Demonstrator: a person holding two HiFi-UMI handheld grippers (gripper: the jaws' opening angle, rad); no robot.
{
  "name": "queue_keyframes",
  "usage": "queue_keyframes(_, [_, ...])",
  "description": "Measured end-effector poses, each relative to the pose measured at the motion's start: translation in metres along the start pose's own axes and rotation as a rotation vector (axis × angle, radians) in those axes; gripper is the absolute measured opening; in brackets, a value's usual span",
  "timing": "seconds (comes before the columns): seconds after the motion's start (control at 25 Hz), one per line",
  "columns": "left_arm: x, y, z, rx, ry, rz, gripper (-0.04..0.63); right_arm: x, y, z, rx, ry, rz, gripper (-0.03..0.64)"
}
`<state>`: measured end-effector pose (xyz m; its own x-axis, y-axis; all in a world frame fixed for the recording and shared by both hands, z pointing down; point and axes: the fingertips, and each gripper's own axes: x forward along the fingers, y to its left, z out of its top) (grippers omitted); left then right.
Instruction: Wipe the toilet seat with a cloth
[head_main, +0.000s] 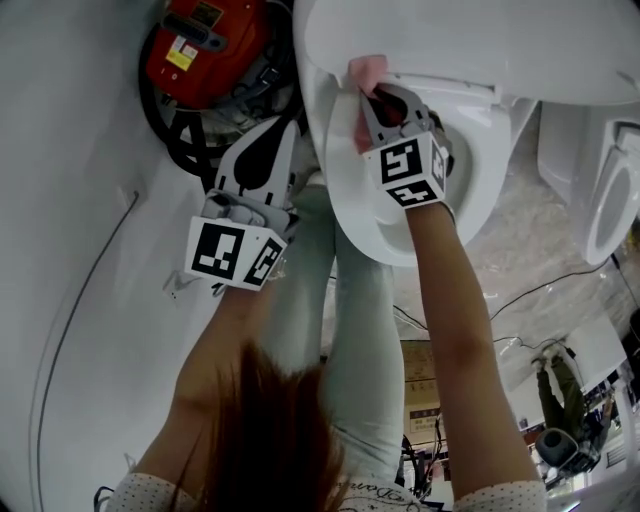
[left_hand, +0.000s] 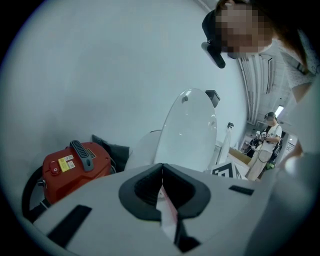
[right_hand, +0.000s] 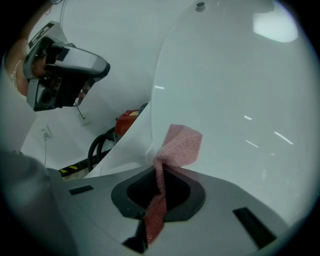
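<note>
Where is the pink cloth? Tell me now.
The pink mesh cloth is clamped in the jaws of the right gripper, top centre in head view, at the rear of the white toilet seat, below the raised lid.

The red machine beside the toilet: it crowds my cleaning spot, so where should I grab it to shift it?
Probably the black ribbed handle on top of the red machine. It stands as a raised bar above the body, so come from above with the jaws across its narrow width; the rounded body looks too broad.
</note>
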<state>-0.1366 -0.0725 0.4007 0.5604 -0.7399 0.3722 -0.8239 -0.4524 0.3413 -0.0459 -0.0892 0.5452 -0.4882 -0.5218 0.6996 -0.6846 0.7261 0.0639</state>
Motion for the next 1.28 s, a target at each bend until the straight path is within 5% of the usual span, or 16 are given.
queue_keyframes(0.44, [0.006, -0.011, -0.008, -0.015, -0.005, 0.077, 0.005, -0.014, -0.013, -0.020, -0.087, -0.003, 0.044, 0.027])
queue_keyframes(1.28, [0.006, -0.036, -0.013, -0.013, -0.013, 0.092, 0.005, -0.050, -0.061, -0.059, -0.159, 0.004, 0.030, 0.026])
